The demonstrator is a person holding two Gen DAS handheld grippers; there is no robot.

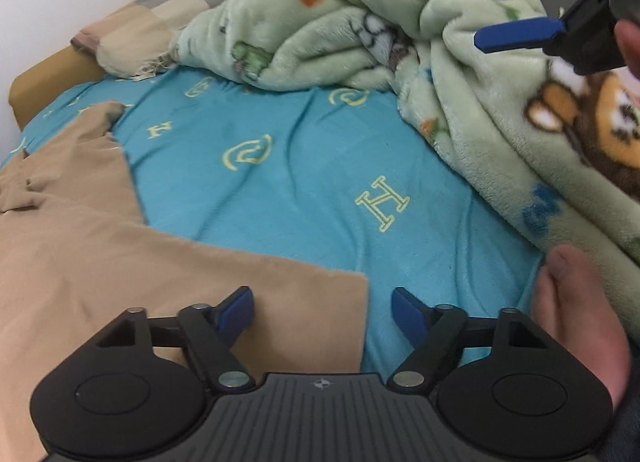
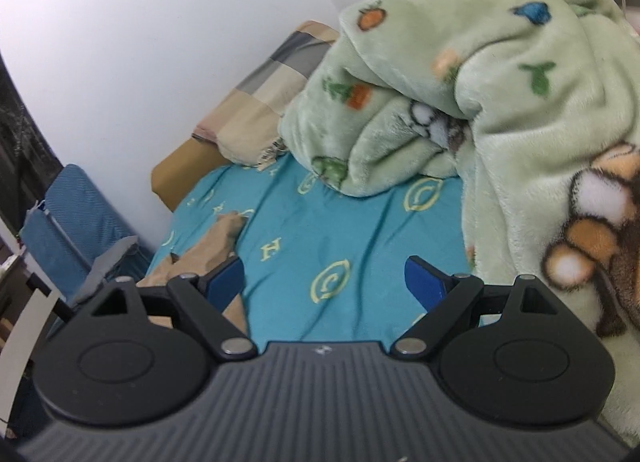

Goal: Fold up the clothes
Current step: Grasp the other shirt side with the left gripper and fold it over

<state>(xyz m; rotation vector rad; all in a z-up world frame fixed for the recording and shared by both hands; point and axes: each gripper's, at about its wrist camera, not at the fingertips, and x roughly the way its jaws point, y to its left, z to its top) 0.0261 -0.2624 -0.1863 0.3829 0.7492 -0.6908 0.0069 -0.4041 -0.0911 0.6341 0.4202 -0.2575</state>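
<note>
A tan garment [image 1: 80, 254] lies spread flat on the left part of the turquoise bed sheet [image 1: 304, 181]. My left gripper [image 1: 324, 310] is open just above the garment's near right corner; its left finger is over the tan cloth and its right finger over the bare sheet. My right gripper [image 2: 326, 280] is open and empty, higher above the sheet. In its view the tan garment [image 2: 216, 250] shows behind the left finger. The left wrist view also catches a blue fingertip [image 1: 516, 35] of the right gripper at the upper right, in front of the blanket.
A bulky pale green fleece blanket [image 1: 360, 21] with cartoon prints is heaped along the far and right sides of the bed. A checked pillow [image 2: 272, 93] lies against the white wall. A blue chair [image 2: 72, 229] stands left of the bed. Bare skin of the person [image 1: 576, 322] is at the right edge.
</note>
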